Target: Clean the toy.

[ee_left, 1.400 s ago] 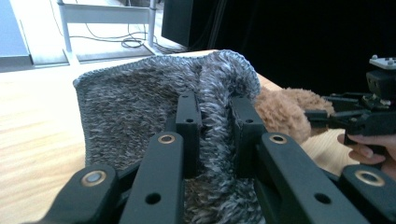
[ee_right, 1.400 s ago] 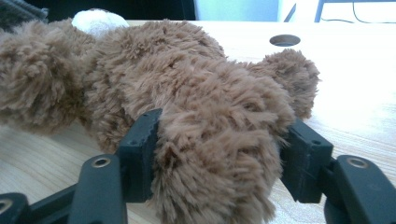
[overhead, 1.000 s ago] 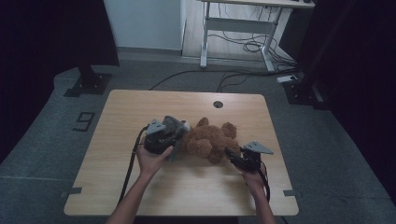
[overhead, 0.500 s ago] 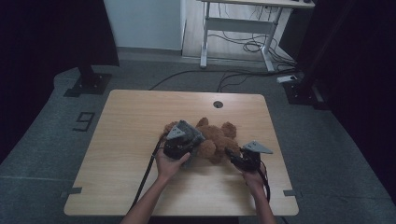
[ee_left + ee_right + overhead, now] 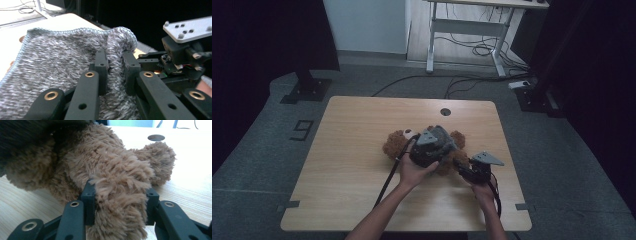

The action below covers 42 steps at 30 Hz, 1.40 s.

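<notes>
Left gripper (image 5: 115,67) pinching grey knit cloth (image 5: 57,57), right gripper (image 5: 117,202) clamping teddy bear (image 5: 110,170) limb, perhaps leg, round table hole (image 5: 445,112) beyond

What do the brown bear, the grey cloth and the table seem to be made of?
Teddy bear: long brown plush, probably synthetic fur; shaggy loose tufts.
Grey cloth: soft knit or fleece, mottled grey and white, with a stitched pale blue edge.
Table: light wood-grain top, likely laminate; smooth, matt, even streaks.
</notes>
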Motion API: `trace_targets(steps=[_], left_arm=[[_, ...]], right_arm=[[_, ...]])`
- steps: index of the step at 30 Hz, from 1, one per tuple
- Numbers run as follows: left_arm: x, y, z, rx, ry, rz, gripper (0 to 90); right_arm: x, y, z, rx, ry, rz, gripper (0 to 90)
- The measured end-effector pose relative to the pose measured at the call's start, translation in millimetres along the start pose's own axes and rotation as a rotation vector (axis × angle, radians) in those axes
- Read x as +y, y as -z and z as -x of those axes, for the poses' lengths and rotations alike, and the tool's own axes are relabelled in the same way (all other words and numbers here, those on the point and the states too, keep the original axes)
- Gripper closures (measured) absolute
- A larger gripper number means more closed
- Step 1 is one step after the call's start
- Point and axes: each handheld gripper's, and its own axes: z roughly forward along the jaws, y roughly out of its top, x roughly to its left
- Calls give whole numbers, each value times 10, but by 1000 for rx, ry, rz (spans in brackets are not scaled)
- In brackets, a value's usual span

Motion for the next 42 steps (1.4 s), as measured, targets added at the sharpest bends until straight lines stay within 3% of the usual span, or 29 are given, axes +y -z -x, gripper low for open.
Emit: trace_targets(steps=[4, 7, 9, 15, 21, 23, 29, 34, 39, 42], left_arm=[[-82, -258, 30, -5, 22, -73, 769], [-212, -342, -28, -11, 46, -96, 768], [-263, -342, -63, -24, 71, -84, 769], [-314, -260, -66, 11, 56, -87, 773], [-454, 25, -179, 31, 73, -65, 773], [-497, 174, -249, 61, 83, -48, 773], [-660, 594, -573, 133, 154, -17, 772], [-800, 881, -783, 187, 189, 12, 772], [-914, 1059, -975, 209, 253, 37, 772], [-901, 1103, -976, 214, 247, 42, 772]], right_arm=[[3, 11, -4, -2, 5, 4, 580], [0, 31, -2, 5, 8, 13, 584], [-6, 28, 6, 8, 9, 8, 587], [-14, 36, 17, 14, 11, 8, 596], [-34, 42, 58, 39, 9, 13, 597], [-36, 44, 68, 44, 13, 13, 597], [-49, 47, 83, 53, 20, 15, 595], [-45, 44, 83, 48, 23, 13, 594], [-44, 44, 83, 49, 28, 13, 595], [-45, 45, 84, 52, 33, 13, 594]])
